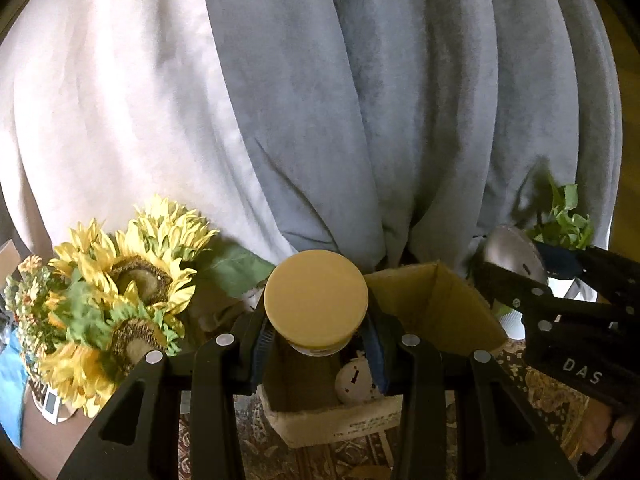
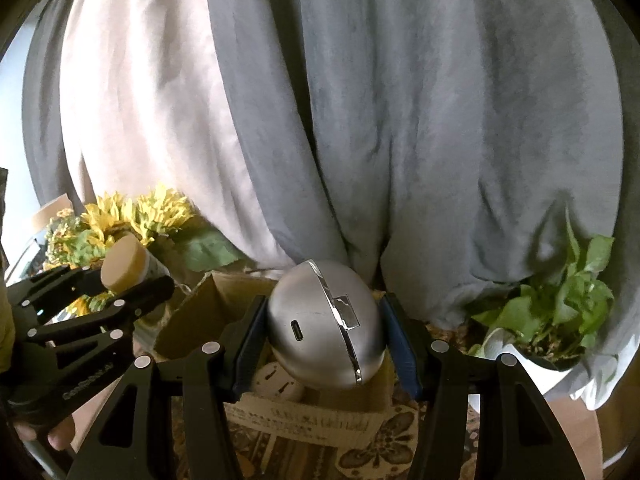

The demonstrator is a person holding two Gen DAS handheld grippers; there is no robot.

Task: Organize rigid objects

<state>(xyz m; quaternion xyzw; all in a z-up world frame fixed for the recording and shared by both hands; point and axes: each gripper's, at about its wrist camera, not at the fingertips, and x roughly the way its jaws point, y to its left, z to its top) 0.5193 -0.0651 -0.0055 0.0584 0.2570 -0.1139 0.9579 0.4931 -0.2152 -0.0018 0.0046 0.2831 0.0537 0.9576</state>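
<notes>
My left gripper (image 1: 316, 344) is shut on a jar with a tan round lid (image 1: 316, 300), held above an open cardboard box (image 1: 440, 308). My right gripper (image 2: 326, 340) is shut on a silver egg-shaped device (image 2: 320, 324) with a USB-C port, held over the same box (image 2: 308, 412). A white round object (image 1: 356, 380) lies inside the box; it also shows in the right wrist view (image 2: 276, 380). The jar (image 2: 124, 266) and left gripper (image 2: 116, 284) show at the left of the right wrist view. The silver device (image 1: 512, 252) shows at the right of the left wrist view.
Artificial sunflowers (image 1: 120, 280) stand left of the box. A green plant in a white pot (image 2: 552, 320) stands to the right. Grey and white curtains (image 1: 320, 100) hang close behind. A patterned cloth (image 2: 380, 452) covers the surface under the box.
</notes>
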